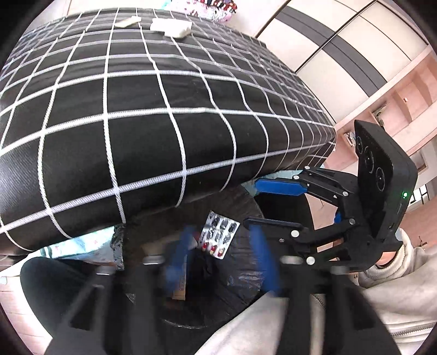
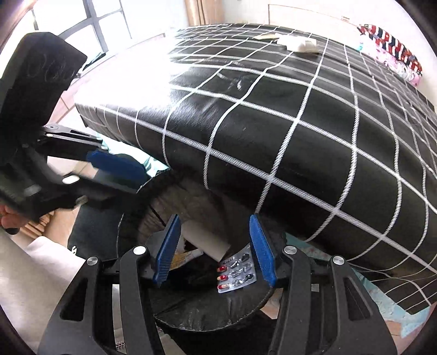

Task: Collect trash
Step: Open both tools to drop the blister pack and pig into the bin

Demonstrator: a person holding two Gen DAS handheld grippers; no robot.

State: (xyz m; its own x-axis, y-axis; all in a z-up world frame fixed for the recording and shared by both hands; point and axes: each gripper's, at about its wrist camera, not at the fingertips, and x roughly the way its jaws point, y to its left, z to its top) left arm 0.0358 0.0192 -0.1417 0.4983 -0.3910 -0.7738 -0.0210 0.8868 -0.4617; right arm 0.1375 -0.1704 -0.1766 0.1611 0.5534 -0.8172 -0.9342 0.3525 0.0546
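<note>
The right gripper [image 2: 215, 251] is hanging released over the bin [image 2: 207, 314], blister pack [image 2: 237, 270] dropping; the left gripper [image 1: 218, 256], blurred, looks spread too, so both should be clearing the rim.

Between the blurred blue fingers [image 1: 177, 262] of the left gripper [image 1: 218, 256] lies a silver blister pack [image 1: 220, 237] with red-and-white capsules, over the black-lined trash bin [image 1: 245, 281]. To their right, the other black gripper [image 1: 275, 206] stands spread. Beyond the fingers rises the black white-gridded mattress [image 1: 153, 114], bearing white scraps [image 1: 172, 26].
</note>
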